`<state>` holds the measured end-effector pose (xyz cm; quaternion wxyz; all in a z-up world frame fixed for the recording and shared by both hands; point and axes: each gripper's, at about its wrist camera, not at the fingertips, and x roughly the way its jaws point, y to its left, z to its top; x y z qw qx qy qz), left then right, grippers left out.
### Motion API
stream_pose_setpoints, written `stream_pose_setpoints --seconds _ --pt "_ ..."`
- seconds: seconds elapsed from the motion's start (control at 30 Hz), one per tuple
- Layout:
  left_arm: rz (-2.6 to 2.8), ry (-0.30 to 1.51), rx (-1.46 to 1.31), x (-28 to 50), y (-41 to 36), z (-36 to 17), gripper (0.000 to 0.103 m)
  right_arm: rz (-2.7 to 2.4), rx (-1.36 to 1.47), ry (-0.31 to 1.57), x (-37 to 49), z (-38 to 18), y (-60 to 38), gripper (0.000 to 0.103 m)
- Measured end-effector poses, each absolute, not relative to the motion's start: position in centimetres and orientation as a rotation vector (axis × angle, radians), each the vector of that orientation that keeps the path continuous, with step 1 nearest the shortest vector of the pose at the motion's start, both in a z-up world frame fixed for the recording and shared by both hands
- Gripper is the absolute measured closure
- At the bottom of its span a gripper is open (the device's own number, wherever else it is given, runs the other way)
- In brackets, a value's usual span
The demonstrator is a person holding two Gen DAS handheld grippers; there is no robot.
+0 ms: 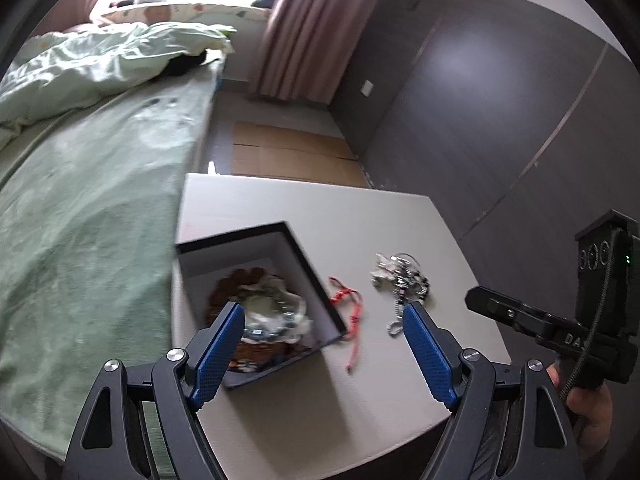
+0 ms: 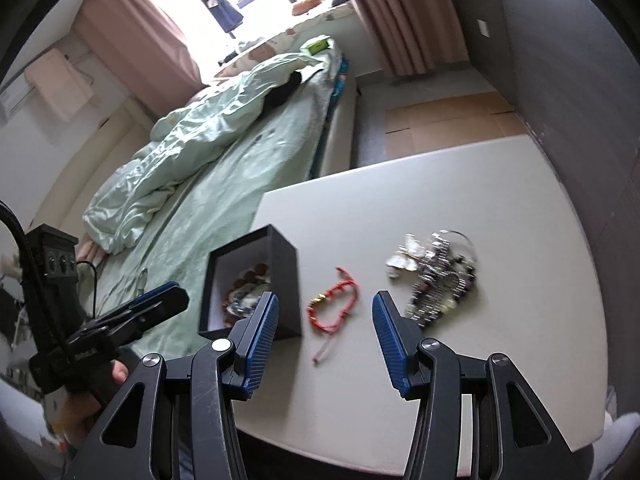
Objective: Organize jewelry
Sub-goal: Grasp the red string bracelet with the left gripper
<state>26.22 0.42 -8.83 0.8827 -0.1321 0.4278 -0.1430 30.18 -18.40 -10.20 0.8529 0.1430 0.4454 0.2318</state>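
Note:
A black open box (image 1: 316,280) (image 2: 286,276) stands on the white table (image 1: 320,216) (image 2: 400,208), with several pieces of jewelry inside (image 1: 264,312) (image 2: 248,292). A red cord bracelet (image 1: 350,308) (image 2: 334,306) lies on the table right of the box. A pile of silver and beaded jewelry (image 1: 402,280) (image 2: 436,276) lies further right. My left gripper (image 1: 324,332) is open and empty above the box's near right corner. My right gripper (image 2: 326,320) is open and empty, just above the red bracelet.
A bed with green sheets and a rumpled duvet (image 1: 80,184) (image 2: 208,132) runs along the table's left side. A grey wall (image 1: 500,100) stands to the right. Cardboard (image 1: 288,152) (image 2: 448,120) lies on the floor beyond the table.

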Motion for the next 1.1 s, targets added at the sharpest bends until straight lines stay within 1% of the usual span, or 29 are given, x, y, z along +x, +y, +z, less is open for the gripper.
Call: stream_pose_setpoints --seconds 0.1,0.17,0.27,0.57,0.83,1.1 --pt "-0.318 0.893 -0.249 26.0 -1.4 -9.0 0.024 0.464 0.328 0.939 30.1 -10.8 -20.3 0.053" --pt "-0.322 0.896 -0.236 25.9 -2.5 -9.2 0.031 0.452 0.34 0.941 30.0 -11.1 -21.3 0.053" --pt "-0.321 0.903 -0.218 25.6 -3.8 -9.8 0.035 0.434 0.357 0.942 29.8 -11.6 -22.7 0.053" --pt "-0.305 0.94 -0.161 25.1 -6.3 -11.8 0.047 0.4 0.386 0.943 29.0 -12.9 -26.3 0.053" --pt "-0.266 0.98 -0.111 25.2 -8.2 -14.7 0.054 0.383 0.37 0.956 27.8 -14.6 -28.1 0.053" --pt "-0.208 1.018 -0.051 26.2 -9.6 -17.0 0.057 0.371 0.341 0.965 27.4 -15.8 -29.2 0.053"
